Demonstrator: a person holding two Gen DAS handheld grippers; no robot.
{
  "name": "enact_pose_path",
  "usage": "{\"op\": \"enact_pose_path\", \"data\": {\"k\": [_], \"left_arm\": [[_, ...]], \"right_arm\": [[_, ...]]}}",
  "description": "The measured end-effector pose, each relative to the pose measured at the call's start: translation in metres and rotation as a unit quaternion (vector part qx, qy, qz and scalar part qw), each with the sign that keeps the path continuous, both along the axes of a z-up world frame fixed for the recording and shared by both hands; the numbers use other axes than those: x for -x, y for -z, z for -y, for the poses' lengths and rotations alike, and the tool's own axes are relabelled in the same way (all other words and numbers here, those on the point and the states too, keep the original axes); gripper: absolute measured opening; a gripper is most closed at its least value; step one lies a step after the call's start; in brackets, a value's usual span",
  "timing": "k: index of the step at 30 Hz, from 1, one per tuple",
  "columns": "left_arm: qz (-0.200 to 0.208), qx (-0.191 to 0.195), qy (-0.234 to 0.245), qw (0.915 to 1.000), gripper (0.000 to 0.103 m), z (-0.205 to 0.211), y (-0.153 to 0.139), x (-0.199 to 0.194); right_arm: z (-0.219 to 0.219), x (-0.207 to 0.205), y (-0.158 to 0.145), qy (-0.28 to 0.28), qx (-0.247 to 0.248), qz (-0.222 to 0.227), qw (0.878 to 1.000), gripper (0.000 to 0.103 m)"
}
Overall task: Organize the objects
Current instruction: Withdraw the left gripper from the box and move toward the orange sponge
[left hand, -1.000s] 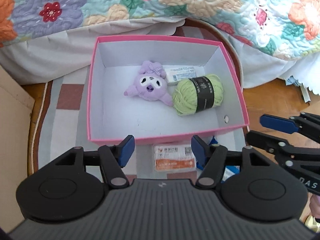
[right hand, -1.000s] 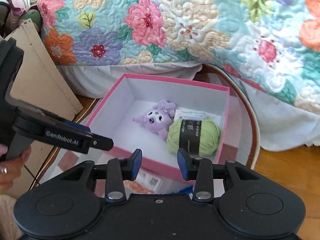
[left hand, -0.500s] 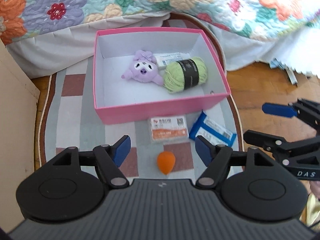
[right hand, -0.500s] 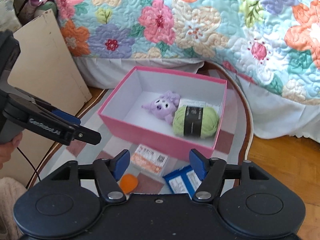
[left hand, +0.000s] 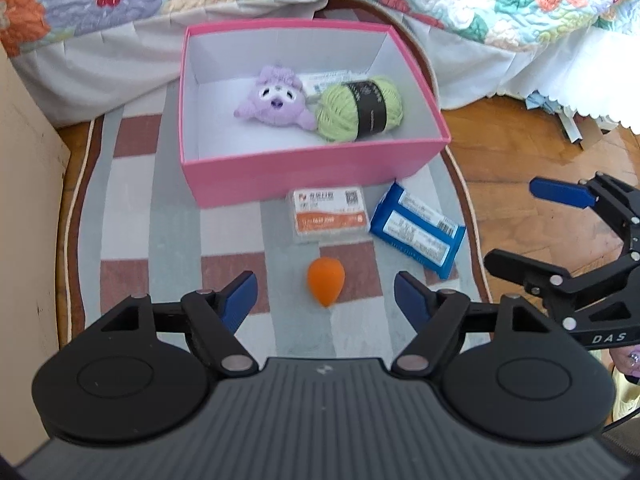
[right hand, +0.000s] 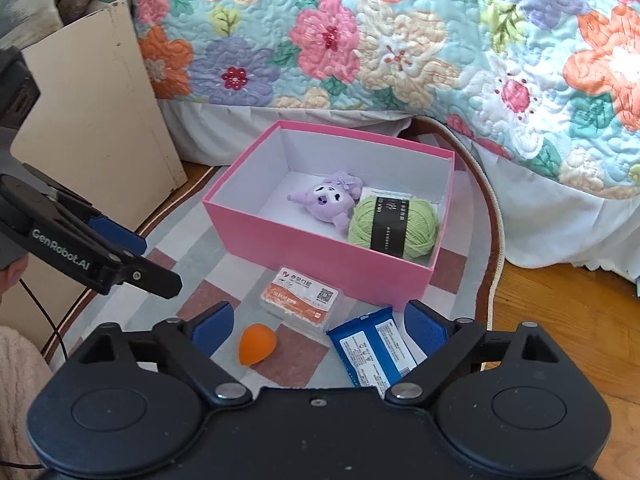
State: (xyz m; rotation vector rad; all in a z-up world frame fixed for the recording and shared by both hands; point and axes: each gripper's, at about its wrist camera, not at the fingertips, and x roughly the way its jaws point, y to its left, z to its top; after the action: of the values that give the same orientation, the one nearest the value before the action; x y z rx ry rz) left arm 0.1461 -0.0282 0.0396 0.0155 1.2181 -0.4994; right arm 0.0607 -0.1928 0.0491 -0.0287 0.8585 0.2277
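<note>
Checked rug [left hand: 168, 216] on wooden floor [left hand: 516, 152]. Carrying pink box [left hand: 304, 174], card pack [left hand: 330, 216], blue packet [left hand: 418, 230] and orange sponge [left hand: 326, 280].

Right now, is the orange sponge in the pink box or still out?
Out. The orange sponge lies on the rug, in front of the pink box.

A pink box [right hand: 320, 246] with white inner walls holds a lilac plush toy [right hand: 326, 200] and a lime-green yarn ball [right hand: 394, 226] banded in black. On the grey, white and brick-red checked rug [right hand: 192, 258]: an orange egg-shaped sponge [right hand: 257, 343], an orange-and-white packet [right hand: 300, 300], a blue wrapper [right hand: 372, 350]. Behind, a floral quilt [right hand: 400, 40].
</note>
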Motion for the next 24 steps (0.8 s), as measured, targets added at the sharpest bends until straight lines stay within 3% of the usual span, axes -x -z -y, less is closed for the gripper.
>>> {"op": "enact_pose_path", "data": {"k": [3, 10, 15, 18, 24], "left_arm": [[-0.002, -0.004, -0.001, 1.0000, 0.075, -0.002, 0.006, 0.004], [0.002, -0.015, -0.010, 0.9998, 0.090, -0.004, 0.021, 0.007], [0.009, -0.007, -0.020, 0.9997, 0.093, -0.007, 0.037, 0.007], [-0.015, 0.007, -0.040, 0.9991, 0.093, -0.009, 0.054, 0.006], [-0.025, 0.029, -0.061, 0.9974, 0.093, -0.011, 0.077, 0.007]], "right_arm": [[-0.004, 0.012, 0.004, -0.013, 0.012, 0.040, 0.999, 0.095], [-0.017, 0.025, 0.015, -0.018, 0.064, 0.087, 0.994, 0.095], [-0.024, 0.017, 0.039, -0.066, 0.042, 0.029, 0.997, 0.095], [-0.033, 0.013, 0.061, -0.058, 0.061, -0.005, 0.996, 0.095], [-0.046, 0.018, 0.079, -0.084, 0.062, -0.008, 0.994, 0.092]]}}
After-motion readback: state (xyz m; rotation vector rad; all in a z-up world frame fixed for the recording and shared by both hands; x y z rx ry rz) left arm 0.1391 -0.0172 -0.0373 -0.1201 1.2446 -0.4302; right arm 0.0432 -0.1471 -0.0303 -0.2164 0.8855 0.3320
